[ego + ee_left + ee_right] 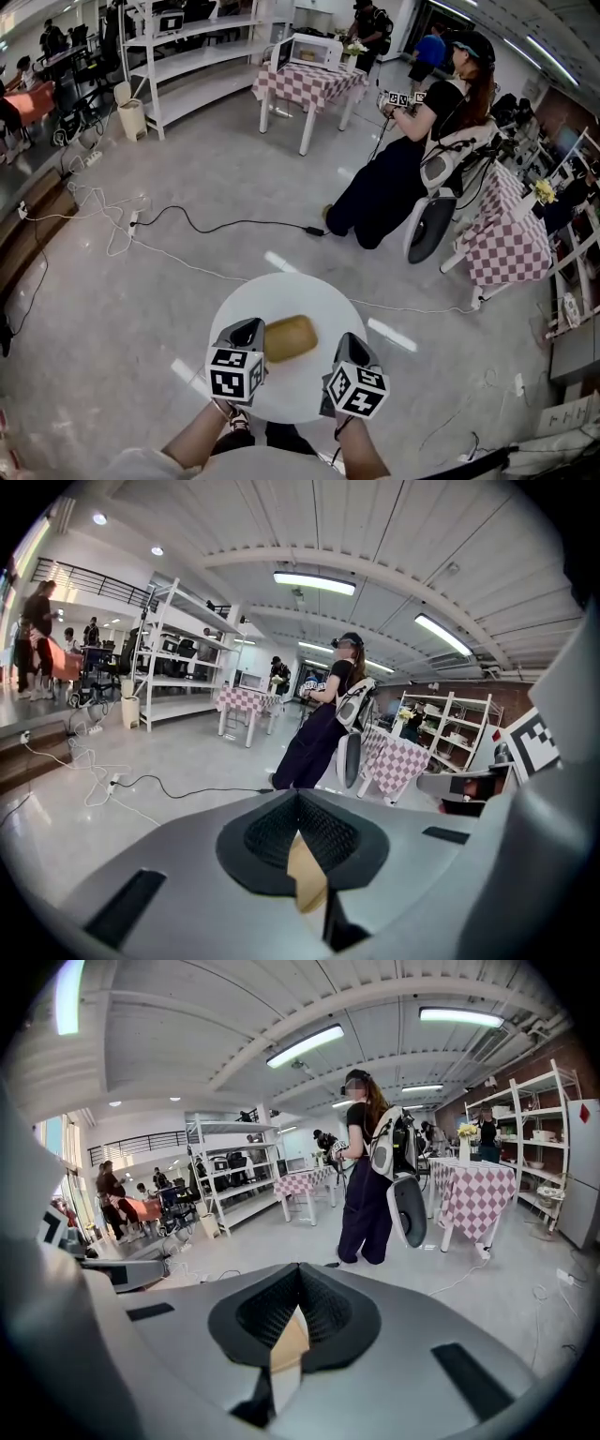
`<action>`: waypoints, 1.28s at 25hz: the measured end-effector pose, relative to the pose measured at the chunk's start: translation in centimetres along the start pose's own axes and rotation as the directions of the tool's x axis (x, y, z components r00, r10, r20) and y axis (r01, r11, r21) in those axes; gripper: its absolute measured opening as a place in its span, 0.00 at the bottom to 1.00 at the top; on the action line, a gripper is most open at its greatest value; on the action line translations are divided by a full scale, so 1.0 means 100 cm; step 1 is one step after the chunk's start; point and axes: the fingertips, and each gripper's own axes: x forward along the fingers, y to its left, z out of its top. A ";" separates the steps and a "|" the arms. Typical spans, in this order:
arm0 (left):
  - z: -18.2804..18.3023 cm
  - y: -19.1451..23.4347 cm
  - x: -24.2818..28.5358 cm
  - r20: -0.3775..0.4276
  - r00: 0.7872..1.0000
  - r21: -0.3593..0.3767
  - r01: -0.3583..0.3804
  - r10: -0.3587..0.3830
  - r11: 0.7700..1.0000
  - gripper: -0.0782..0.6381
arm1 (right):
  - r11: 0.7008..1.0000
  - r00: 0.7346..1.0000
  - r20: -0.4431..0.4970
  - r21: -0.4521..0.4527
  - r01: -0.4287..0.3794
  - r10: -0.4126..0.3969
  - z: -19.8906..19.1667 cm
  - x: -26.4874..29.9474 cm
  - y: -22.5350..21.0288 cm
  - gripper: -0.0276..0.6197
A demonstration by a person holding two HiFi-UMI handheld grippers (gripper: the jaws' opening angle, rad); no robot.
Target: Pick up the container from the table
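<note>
Head view looks steeply down on a round white table (281, 286), and the tan oblong container (290, 338) lies near its middle with its long axis running left to right. That leaves both ends free, which is probably why the grippers flank it. The left gripper (249, 328) sits just beside the container's left end; whether it touches cannot be told. The right gripper (349, 341) stands a little off the right end.

Each gripper view shows its ribbed pads meeting at the tips, so both pairs of jaws are closed with nothing clamped. A tan sliver of the container shows only through the slit below the pads.

This reads as the approach stage: the container rests on the table, unheld. With the jaws pressed together neither gripper can take it, so one would have to spread wide enough to span the rounded body first.
</note>
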 end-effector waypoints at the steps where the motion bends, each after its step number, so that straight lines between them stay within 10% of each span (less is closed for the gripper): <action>1: -0.005 0.001 0.001 -0.009 1.000 -0.004 -0.004 0.004 1.000 0.13 | 1.000 1.000 -0.009 0.002 0.000 0.000 -0.004 0.002 -0.001 0.08; 32: -0.127 0.037 -0.001 -0.228 0.970 -0.127 -0.113 0.082 0.985 0.13 | 0.997 0.961 -0.267 -0.014 -0.076 0.070 -0.112 0.034 0.017 0.08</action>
